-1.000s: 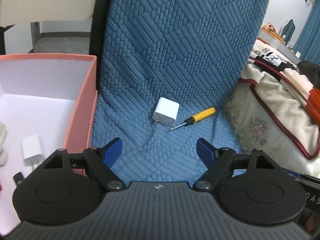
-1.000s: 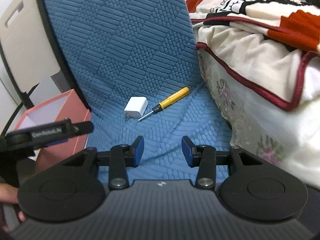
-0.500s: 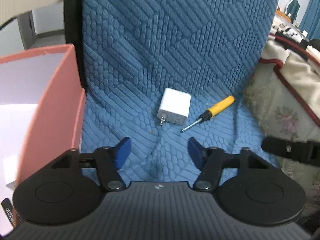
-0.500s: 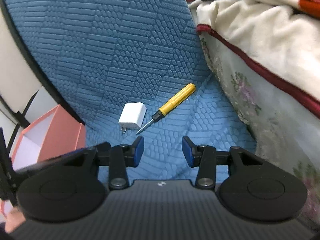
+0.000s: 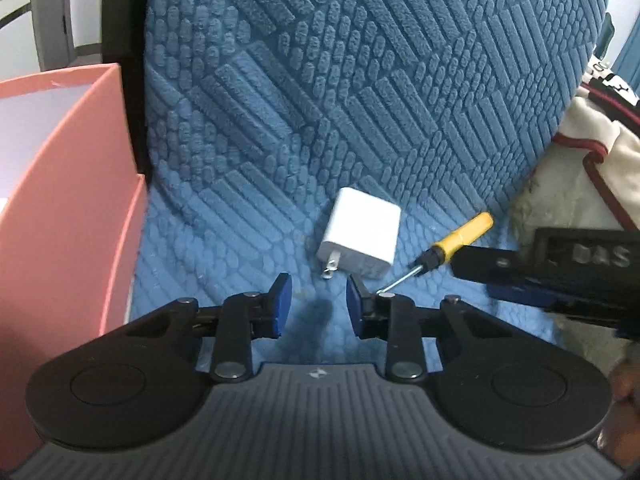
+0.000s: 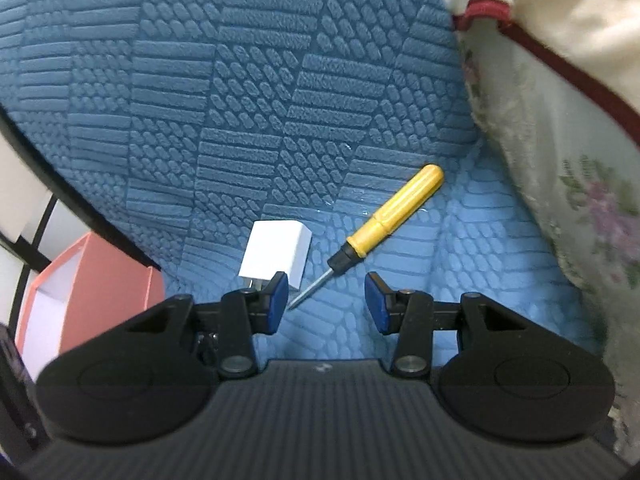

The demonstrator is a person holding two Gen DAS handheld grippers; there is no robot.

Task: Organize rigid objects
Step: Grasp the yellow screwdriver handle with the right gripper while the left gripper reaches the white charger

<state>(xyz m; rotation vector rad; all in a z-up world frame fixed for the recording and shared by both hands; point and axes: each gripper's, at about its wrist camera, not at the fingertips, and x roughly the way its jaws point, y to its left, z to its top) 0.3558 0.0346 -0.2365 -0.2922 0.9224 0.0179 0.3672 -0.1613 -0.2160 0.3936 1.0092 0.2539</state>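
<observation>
With both grippers gaping empty just short of the white charger (image 5: 362,240), left gripper (image 5: 315,305) jaws just narrowed, right gripper (image 6: 326,300) at the yellow screwdriver (image 6: 384,220) beside it: risk of colliding.

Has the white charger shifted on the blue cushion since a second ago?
No. The charger lies beside the screwdriver as before, prongs toward the camera; only the cameras came closer.
</observation>
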